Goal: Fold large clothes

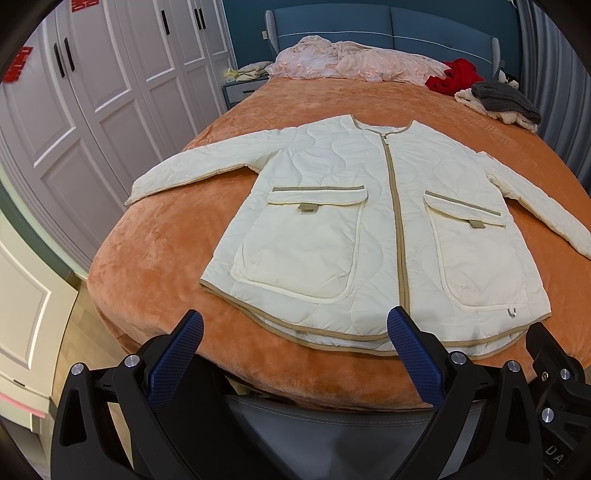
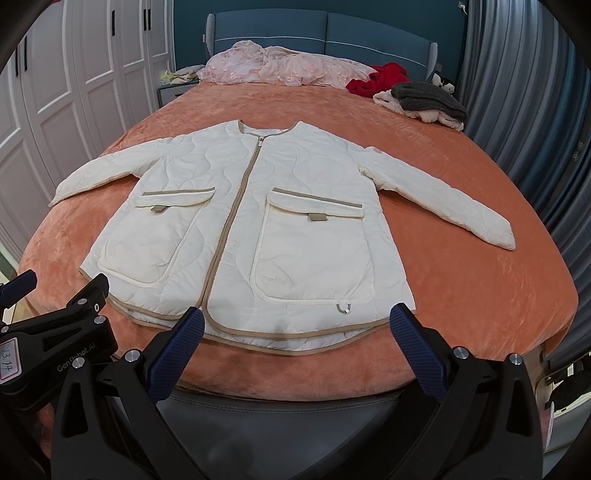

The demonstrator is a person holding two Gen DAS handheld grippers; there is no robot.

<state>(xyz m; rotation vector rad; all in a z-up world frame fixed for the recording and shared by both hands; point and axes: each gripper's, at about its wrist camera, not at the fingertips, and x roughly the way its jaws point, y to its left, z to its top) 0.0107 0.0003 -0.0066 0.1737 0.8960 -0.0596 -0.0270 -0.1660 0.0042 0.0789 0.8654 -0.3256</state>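
A cream quilted jacket (image 1: 354, 206) (image 2: 258, 206) with tan trim lies flat on the orange bed cover, front up and zipped, hem toward me. Both sleeves are spread out to the sides, and two large flap pockets face up. My left gripper (image 1: 295, 321) hovers open just before the hem's left half, nothing between its blue pads (image 1: 413, 354). My right gripper (image 2: 297, 317) is also open, in front of the hem's right half and not touching the cloth. The left gripper's black body (image 2: 55, 332) shows at the left edge of the right wrist view.
The bed (image 1: 155, 266) has a blue headboard (image 1: 369, 26). A pink quilt (image 1: 351, 61) is bunched at its head, with red, grey and white clothes (image 1: 495, 96) at the far right. White wardrobe doors (image 1: 92, 92) stand left; grey curtains (image 2: 535, 92) hang right.
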